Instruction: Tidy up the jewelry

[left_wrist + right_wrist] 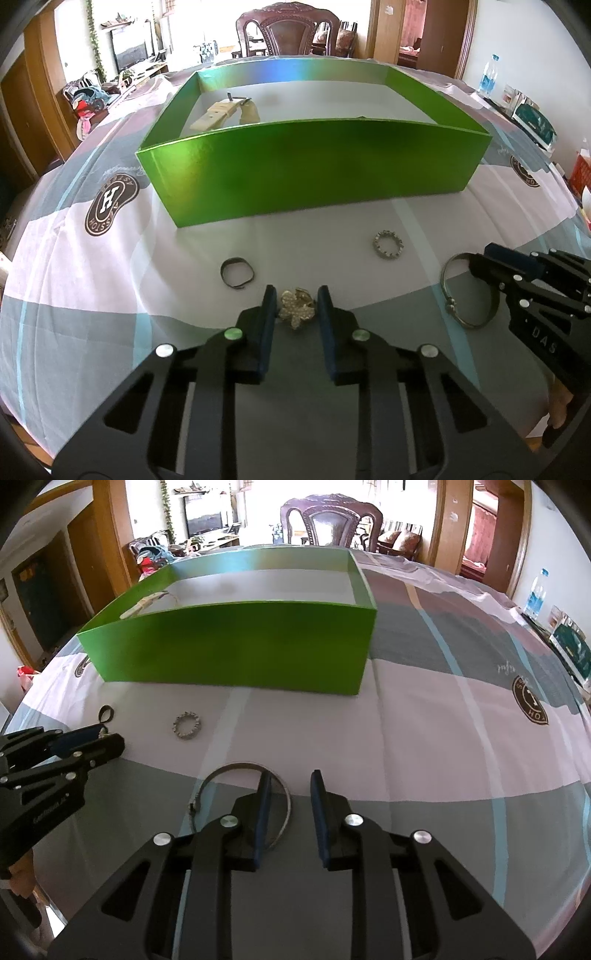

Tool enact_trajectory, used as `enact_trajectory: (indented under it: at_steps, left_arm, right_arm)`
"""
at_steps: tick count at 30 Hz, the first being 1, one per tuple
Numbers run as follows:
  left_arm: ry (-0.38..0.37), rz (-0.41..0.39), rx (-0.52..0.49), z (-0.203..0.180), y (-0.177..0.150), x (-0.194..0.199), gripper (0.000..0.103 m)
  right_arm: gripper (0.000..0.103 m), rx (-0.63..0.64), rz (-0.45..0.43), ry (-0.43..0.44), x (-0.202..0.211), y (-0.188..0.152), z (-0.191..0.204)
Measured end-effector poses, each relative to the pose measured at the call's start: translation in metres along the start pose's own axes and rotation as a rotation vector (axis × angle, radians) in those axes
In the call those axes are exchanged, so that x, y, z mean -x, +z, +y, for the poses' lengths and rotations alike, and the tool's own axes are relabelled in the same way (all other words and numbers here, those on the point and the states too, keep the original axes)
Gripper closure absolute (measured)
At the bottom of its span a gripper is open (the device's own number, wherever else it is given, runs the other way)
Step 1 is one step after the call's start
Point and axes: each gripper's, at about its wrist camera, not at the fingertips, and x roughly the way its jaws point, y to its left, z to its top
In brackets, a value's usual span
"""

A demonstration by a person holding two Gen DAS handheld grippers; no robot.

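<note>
A green box stands on the table with a cream watch strap inside. In front of it lie a dark ring, a studded silver ring, a gold flower brooch and a metal bangle. My left gripper is open with the brooch between its fingers. My right gripper is open, its left finger inside the bangle and its right finger outside the rim. The box and the silver ring also show in the right wrist view.
The table has a plaid cloth with round logos. A carved wooden chair stands behind the box. A water bottle and small boxes sit at the far right edge.
</note>
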Motion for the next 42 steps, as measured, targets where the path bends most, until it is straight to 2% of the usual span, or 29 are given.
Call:
enact_trajectory:
  at_steps: [6, 14, 19, 22, 24, 27, 30, 33, 37, 38, 39, 40, 42]
  left_arm:
    - [0.004, -0.015, 0.007, 0.004, 0.002, 0.007, 0.080]
    - [0.011, -0.086, 0.004, 0.007, 0.018, 0.034, 0.080]
    - [0.006, -0.169, -0.005, 0.010, 0.048, 0.057, 0.080]
    - [0.015, -0.212, -0.005, 0.012, 0.074, 0.065, 0.080]
    - [-0.005, -0.227, 0.005, 0.015, 0.096, 0.065, 0.080]
    - [-0.020, -0.215, 0.015, 0.019, 0.125, 0.051, 0.080]
    - [-0.027, -0.167, 0.024, 0.019, 0.146, 0.023, 0.080]
    - [0.001, -0.100, 0.031, 0.017, 0.157, -0.009, 0.080]
    - [0.002, -0.053, 0.039, 0.018, 0.161, -0.034, 0.080]
    - [0.007, -0.051, 0.043, 0.018, 0.161, -0.037, 0.075]
    - [0.017, -0.052, 0.047, 0.019, 0.160, -0.038, 0.065]
    - [0.029, -0.059, 0.050, 0.020, 0.159, -0.035, 0.061]
    - [0.026, -0.093, 0.042, 0.021, 0.156, -0.022, 0.057]
  right_arm:
    - [0.098, -0.005, -0.005, 0.013, 0.004, 0.000, -0.002]
    - [0.098, 0.000, -0.073, 0.002, 0.025, 0.016, -0.004]
    - [0.098, 0.011, -0.175, -0.002, 0.049, 0.048, -0.003]
    - [0.098, 0.014, -0.251, -0.017, 0.064, 0.077, -0.005]
    - [0.098, 0.022, -0.287, -0.008, 0.066, 0.098, -0.004]
    - [0.098, 0.014, -0.270, 0.011, 0.049, 0.127, -0.004]
    - [0.098, 0.008, -0.206, 0.008, 0.014, 0.145, -0.001]
    - [0.098, -0.004, -0.164, -0.004, -0.013, 0.151, 0.001]
    - [0.098, -0.022, -0.148, -0.005, -0.033, 0.150, 0.001]
    - [0.097, -0.019, -0.149, -0.006, -0.037, 0.150, 0.000]
    - [0.095, -0.019, -0.150, -0.005, -0.037, 0.149, 0.001]
    - [0.092, -0.025, -0.158, -0.006, -0.034, 0.148, 0.000]
    - [0.072, -0.040, -0.206, 0.011, -0.014, 0.147, -0.003]
